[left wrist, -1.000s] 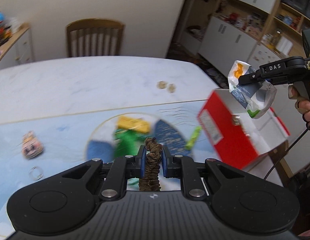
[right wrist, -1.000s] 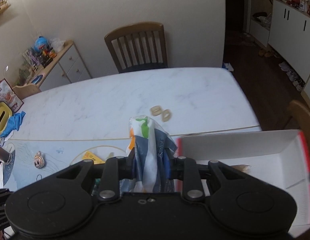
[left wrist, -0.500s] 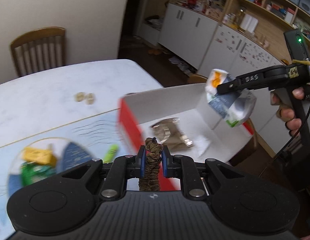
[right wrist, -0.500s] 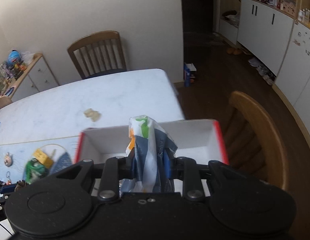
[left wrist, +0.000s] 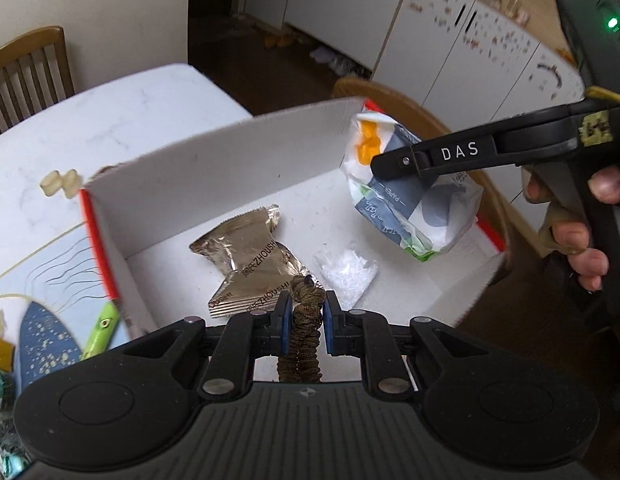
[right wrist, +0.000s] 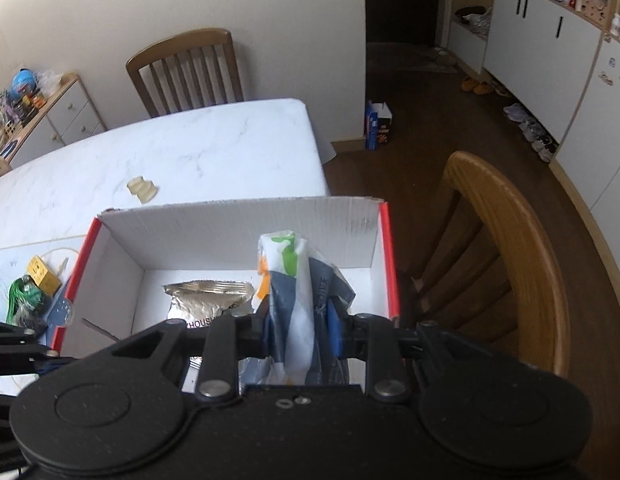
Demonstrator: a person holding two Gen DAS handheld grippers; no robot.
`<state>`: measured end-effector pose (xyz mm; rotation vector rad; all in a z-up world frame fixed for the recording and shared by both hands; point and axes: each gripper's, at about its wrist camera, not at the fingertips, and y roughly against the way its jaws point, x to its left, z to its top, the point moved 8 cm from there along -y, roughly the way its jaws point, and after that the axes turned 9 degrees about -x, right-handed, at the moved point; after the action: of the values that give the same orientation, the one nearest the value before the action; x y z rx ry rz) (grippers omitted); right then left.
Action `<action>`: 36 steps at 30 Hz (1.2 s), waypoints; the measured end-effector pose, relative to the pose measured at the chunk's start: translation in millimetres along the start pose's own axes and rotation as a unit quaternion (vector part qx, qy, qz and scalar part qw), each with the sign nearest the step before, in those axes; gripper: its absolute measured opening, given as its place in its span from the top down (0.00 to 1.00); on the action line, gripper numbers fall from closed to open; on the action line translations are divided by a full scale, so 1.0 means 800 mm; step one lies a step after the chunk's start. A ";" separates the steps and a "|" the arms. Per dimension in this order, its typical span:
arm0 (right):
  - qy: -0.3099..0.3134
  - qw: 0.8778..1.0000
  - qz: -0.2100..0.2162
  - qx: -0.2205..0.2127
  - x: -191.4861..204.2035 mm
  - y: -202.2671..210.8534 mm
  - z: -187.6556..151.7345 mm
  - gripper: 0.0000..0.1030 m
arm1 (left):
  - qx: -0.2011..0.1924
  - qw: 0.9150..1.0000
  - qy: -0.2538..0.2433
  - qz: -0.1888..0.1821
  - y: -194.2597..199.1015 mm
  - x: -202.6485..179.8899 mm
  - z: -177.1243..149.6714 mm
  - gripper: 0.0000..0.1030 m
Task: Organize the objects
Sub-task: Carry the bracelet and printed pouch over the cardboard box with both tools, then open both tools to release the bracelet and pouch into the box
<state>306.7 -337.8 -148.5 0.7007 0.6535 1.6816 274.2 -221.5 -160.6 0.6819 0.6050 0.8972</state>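
Observation:
A red cardboard box with white inside [left wrist: 214,160] [right wrist: 238,228] sits at the table's right end. In it lie a gold snack packet [left wrist: 250,256] [right wrist: 206,300] and a small clear plastic bag [left wrist: 345,272]. My left gripper [left wrist: 304,316] is shut on a brown braided hair tie [left wrist: 304,332], held over the box's near side. My right gripper [right wrist: 298,328] [left wrist: 383,168] is shut on a white, grey and orange tissue pack [right wrist: 298,292] [left wrist: 409,196], held over the box's right half.
A wooden chair [right wrist: 505,248] stands right of the box, another [right wrist: 186,72] at the far end of the white marble table [right wrist: 190,148]. Two beige clips [right wrist: 142,190] lie on the table. A blue mat [left wrist: 50,332] at left holds green and yellow items [right wrist: 30,284].
Both grippers swung right from the mat to over the open box, still holding the hair tie and tissue pack. The box's inside is now fully in view.

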 end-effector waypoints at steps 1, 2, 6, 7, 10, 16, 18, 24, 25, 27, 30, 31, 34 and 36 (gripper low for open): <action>0.002 1.000 0.002 0.002 0.001 -0.006 -0.001 0.75 | 0.007 1.000 0.000 0.004 -0.009 -0.001 0.000 0.85; 0.003 1.000 0.004 0.005 0.002 -0.011 -0.003 0.75 | 0.014 1.000 0.000 0.006 -0.018 -0.001 0.000 0.85; 0.021 1.000 0.010 0.009 0.003 -0.029 -0.010 0.75 | 0.044 0.999 -0.009 0.020 -0.050 0.000 -0.005 0.85; 0.027 1.000 0.010 0.010 0.005 -0.033 -0.012 0.75 | 0.052 0.998 -0.012 0.024 -0.056 0.001 -0.007 0.85; 0.043 0.999 0.006 0.014 0.009 -0.045 -0.015 0.75 | 0.074 0.997 -0.016 0.030 -0.073 0.002 -0.014 0.85; 0.054 0.998 0.010 0.028 0.008 -0.063 -0.022 0.75 | 0.106 0.993 -0.024 0.040 -0.095 0.001 -0.026 0.85; 0.056 0.998 0.011 0.033 0.008 -0.067 -0.024 0.75 | 0.119 0.992 -0.022 0.041 -0.101 0.002 -0.030 0.85; 0.043 0.998 0.018 0.045 0.003 -0.077 -0.025 0.74 | 0.131 0.990 -0.022 0.050 -0.112 0.002 -0.033 0.85; 0.042 0.998 0.021 0.048 0.003 -0.078 -0.026 0.74 | 0.133 0.990 -0.020 0.052 -0.113 0.003 -0.034 0.85; 0.044 0.997 0.024 0.050 0.004 -0.079 -0.026 0.72 | 0.135 0.989 -0.014 0.054 -0.115 0.005 -0.034 0.85; 0.045 0.997 0.027 0.052 0.005 -0.080 -0.027 0.71 | 0.132 0.990 -0.007 0.056 -0.115 0.008 -0.034 0.84; 0.044 0.997 0.029 0.051 0.004 -0.080 -0.027 0.70 | 0.131 0.990 -0.005 0.055 -0.114 0.009 -0.034 0.84; 0.040 0.997 0.036 0.051 0.004 -0.077 -0.027 0.69 | 0.125 0.990 -0.001 0.059 -0.111 0.013 -0.034 0.84; 0.038 0.997 0.040 0.050 0.004 -0.074 -0.027 0.67 | 0.118 0.991 0.004 0.059 -0.107 0.015 -0.034 0.83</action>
<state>328.1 -323.8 -206.1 0.7442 0.7770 1.7663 302.6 -242.3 -244.4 0.9353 0.6901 0.9464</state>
